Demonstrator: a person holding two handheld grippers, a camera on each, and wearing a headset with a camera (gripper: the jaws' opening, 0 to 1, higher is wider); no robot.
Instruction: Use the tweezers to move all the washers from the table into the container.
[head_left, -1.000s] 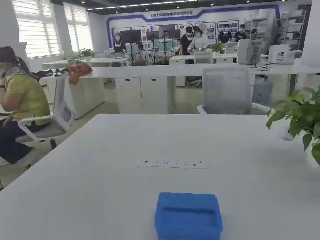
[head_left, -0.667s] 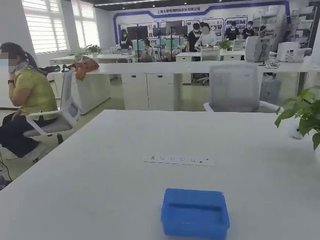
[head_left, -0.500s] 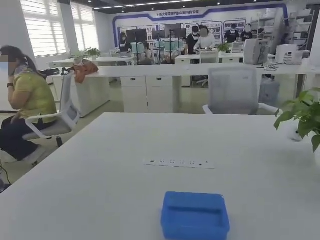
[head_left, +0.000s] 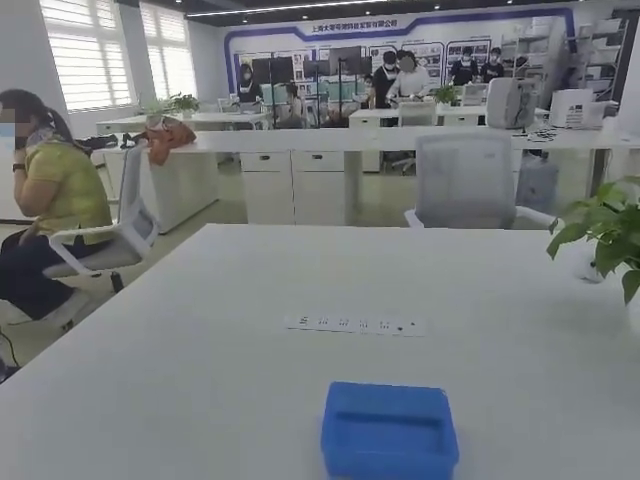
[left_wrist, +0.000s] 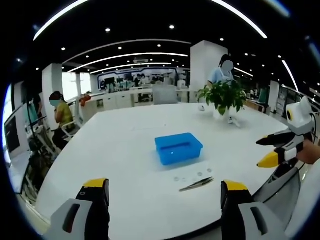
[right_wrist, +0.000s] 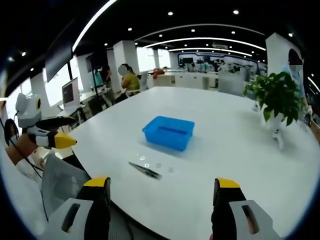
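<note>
Not started yet, whole job left to do.
Wide-open, empty left claw (left_wrist: 164, 185). Boxy blue container (left_wrist: 178, 147), plastic-looking, seemingly empty, mid smooth white counter (left_wrist: 115, 150); tiny flat round washers (left_wrist: 192, 176) scattered just in front, thin metal tweezers (left_wrist: 196, 184) lying beside them, untouched. Same gaping, empty right claw (right_wrist: 161, 182).

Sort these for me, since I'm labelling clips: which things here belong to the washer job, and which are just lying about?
Job in hand: tweezers, washers, blue container, all on the white table.

Lying about: potted plant, socket strip, office chair.
</note>
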